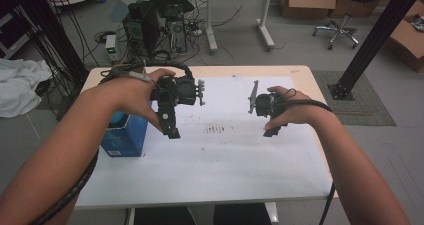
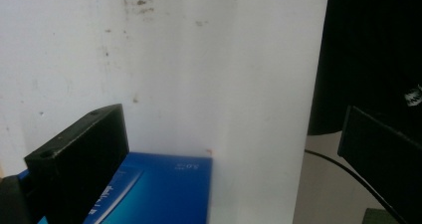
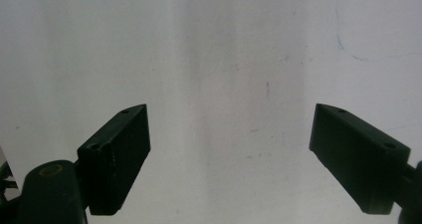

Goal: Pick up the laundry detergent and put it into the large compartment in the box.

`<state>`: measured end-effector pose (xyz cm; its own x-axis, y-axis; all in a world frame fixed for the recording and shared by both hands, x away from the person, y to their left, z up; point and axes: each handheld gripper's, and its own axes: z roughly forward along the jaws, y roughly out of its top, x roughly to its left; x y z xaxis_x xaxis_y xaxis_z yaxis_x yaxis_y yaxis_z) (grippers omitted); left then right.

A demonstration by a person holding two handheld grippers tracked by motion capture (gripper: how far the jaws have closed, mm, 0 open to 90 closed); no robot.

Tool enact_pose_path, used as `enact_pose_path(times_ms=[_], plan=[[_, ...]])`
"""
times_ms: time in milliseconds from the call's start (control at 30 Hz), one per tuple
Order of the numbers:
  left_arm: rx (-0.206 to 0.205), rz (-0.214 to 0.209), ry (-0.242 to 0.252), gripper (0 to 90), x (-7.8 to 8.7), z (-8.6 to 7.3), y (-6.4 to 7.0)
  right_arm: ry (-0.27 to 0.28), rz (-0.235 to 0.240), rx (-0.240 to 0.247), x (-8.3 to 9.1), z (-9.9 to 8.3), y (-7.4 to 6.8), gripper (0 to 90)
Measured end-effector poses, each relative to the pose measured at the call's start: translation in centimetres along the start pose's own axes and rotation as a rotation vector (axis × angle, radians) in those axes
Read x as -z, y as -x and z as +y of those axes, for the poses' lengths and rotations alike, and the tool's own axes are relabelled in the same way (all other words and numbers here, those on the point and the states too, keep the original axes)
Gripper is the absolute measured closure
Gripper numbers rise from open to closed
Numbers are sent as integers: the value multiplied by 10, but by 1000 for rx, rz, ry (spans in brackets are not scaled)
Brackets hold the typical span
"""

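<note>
High view: both hands are hovering over the worktop (image 1: 210,175). Left hand-held gripper (image 1: 172,130) and right hand-held gripper (image 1: 270,131) are gaping wide, holding nothing. Blue box (image 1: 125,135) is sitting at 9 o'clock, looks untouched, so nothing's started I'd say.

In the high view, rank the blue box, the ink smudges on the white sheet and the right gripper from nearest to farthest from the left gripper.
1. Blue box: just below-left of the left gripper, at the sheet's left edge.
2. Ink smudges: mid-sheet, to its right.
3. Right gripper: farther right, past the smudges.
</note>
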<state>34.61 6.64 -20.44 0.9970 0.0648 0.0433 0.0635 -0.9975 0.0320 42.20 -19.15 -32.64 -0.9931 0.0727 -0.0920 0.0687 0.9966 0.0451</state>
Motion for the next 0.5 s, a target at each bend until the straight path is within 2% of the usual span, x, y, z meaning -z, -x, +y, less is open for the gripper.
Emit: enact_pose_path(times_ms=[100,167,500], plan=[[1,-7,23,1,0,-1,0,27,-5,-7,4,1,1,165],[3,-12,33,1,0,-1,0,24,-5,-5,5,1,1,165],[-7,-5,20,1,-3,5,-2,16,-12,-3,6,2,0,165]])
